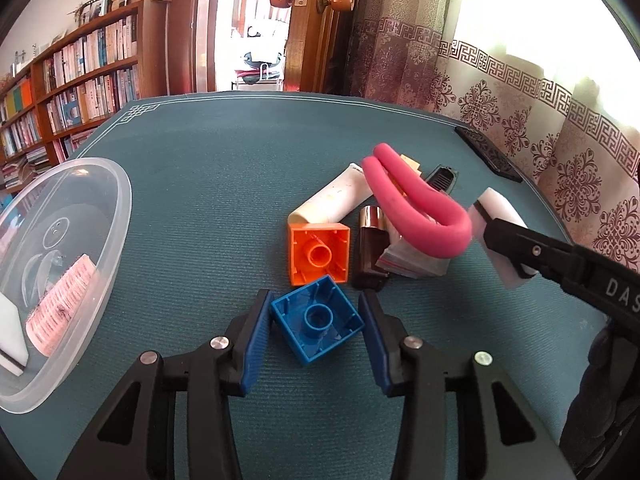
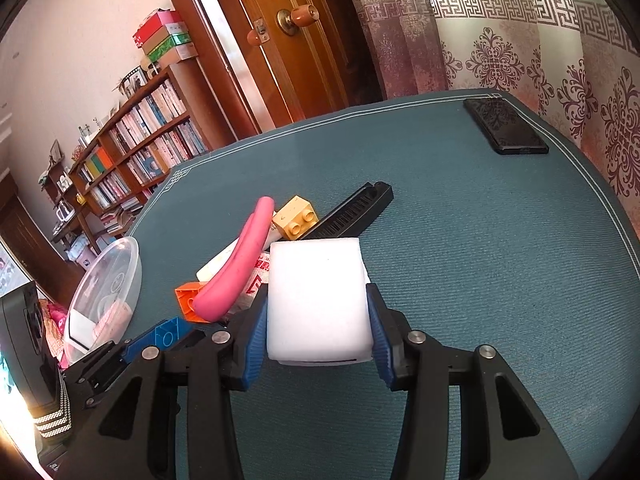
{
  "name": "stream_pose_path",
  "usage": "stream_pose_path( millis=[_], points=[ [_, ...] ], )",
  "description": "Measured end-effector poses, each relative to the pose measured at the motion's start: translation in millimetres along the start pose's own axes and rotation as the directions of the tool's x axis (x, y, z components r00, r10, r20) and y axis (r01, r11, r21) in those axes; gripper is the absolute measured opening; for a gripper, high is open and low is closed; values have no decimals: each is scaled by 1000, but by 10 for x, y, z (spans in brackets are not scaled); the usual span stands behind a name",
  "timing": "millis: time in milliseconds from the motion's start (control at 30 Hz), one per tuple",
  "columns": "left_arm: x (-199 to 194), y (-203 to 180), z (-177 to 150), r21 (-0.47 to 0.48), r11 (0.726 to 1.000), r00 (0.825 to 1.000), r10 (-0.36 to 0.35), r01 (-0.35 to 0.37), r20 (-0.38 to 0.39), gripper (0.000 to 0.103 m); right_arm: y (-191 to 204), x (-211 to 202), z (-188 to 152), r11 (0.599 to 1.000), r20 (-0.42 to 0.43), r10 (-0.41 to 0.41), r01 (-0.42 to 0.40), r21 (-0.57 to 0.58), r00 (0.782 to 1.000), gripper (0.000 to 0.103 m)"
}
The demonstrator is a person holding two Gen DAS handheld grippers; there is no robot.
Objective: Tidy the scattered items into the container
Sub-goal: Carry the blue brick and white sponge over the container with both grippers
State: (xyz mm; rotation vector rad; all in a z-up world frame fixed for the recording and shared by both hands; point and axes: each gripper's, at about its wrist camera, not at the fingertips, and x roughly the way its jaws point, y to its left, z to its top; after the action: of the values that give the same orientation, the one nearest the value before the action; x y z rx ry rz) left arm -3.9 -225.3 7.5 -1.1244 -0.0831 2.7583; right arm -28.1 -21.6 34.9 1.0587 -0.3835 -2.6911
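Your right gripper [image 2: 316, 332] has its jaws pinched on a white foam sponge [image 2: 316, 300], raised off the teal ribbed counter [image 2: 480, 260], long axis pointing away from you. Your left gripper [image 1: 316, 320] stands wide open around the upturned blue plastic brick [image 1: 318, 322], seemingly not gripping. The clear round container [image 1: 116, 216] sits left.

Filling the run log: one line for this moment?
left gripper: open around blue brick | right gripper: shut on white sponge | bowl: partly filled
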Motion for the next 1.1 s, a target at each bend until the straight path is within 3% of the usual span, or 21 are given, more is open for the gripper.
stream_pose_path(
  millis=[667,1100],
  points=[
    [-206,189,128,-60,998,993,44,-37,110,48,19,31,-27,998,47,-45,43,40,998,48],
    [-401,367,225,-125,991,983,64,-42,174,48,344,-57,-54,999,88,-54,54,2,995,48]
  ],
)
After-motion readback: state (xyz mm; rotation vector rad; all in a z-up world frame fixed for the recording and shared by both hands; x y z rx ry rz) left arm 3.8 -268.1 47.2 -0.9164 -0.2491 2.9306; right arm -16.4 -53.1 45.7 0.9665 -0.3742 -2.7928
